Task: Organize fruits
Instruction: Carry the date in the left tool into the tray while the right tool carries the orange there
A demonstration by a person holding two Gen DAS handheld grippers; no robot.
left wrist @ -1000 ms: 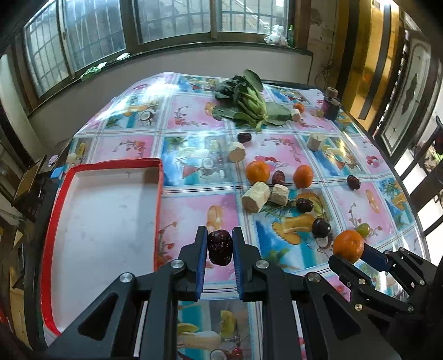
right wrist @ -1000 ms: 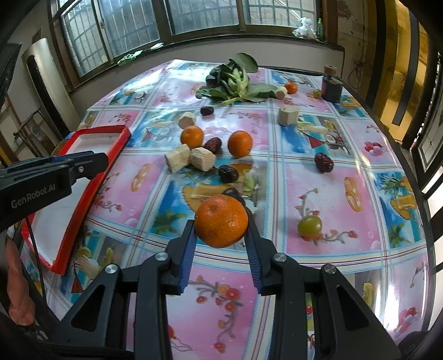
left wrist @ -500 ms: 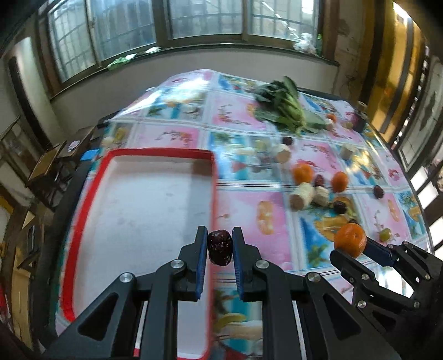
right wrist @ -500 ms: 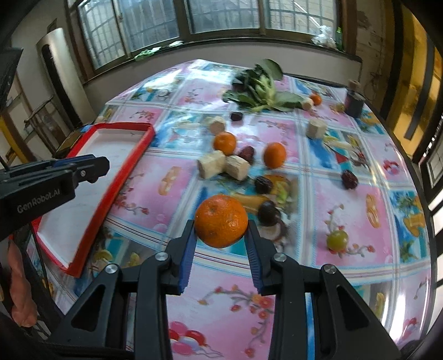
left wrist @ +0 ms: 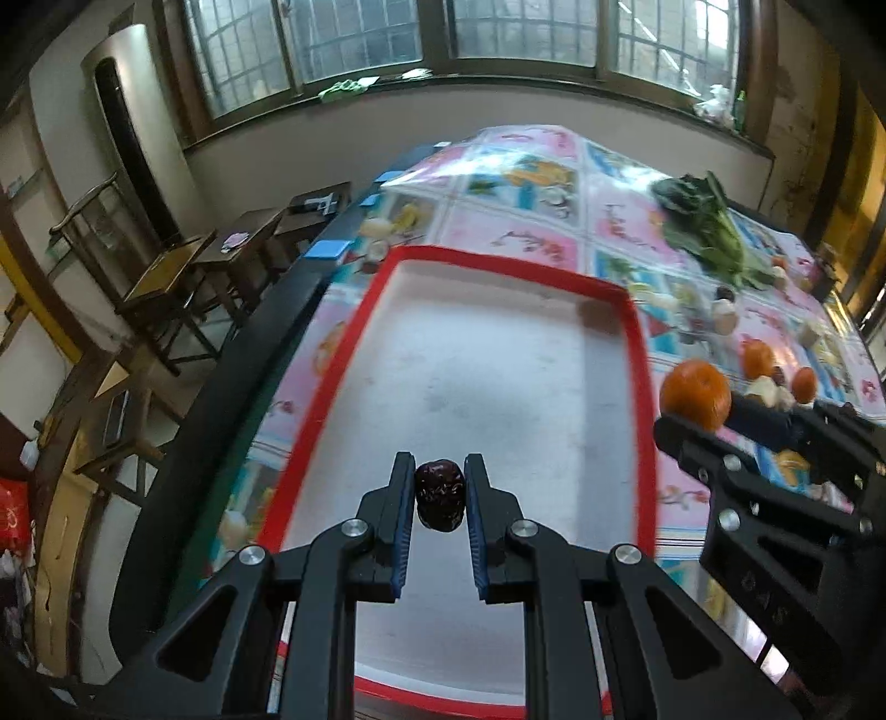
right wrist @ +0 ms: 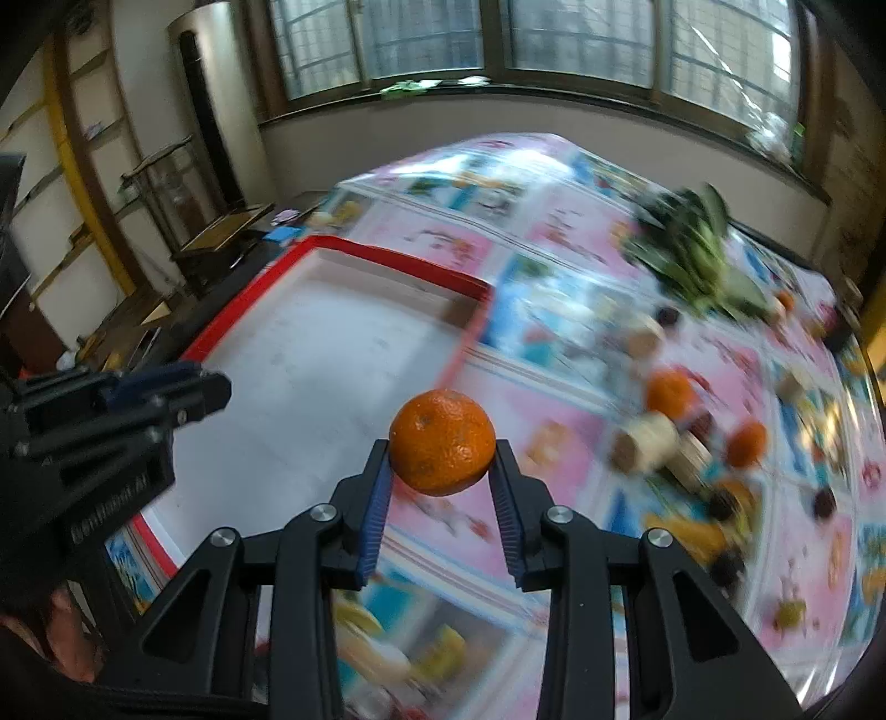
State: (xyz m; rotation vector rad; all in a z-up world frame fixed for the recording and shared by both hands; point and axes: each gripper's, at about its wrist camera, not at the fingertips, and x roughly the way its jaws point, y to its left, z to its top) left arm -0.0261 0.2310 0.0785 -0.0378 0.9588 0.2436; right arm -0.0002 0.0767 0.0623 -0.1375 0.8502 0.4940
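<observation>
Fruit-print oilcloth table under barred windows, dark wooden desks at left of frame. One red-rimmed white tray at centre. Left gripper clamped on one dark date over the tray's near end. Right gripper pinching one mandarin, lower centre. Two more mandarins right, blurred; one bunch of leafy greens upper right.

Tray left of scattered fruit
</observation>
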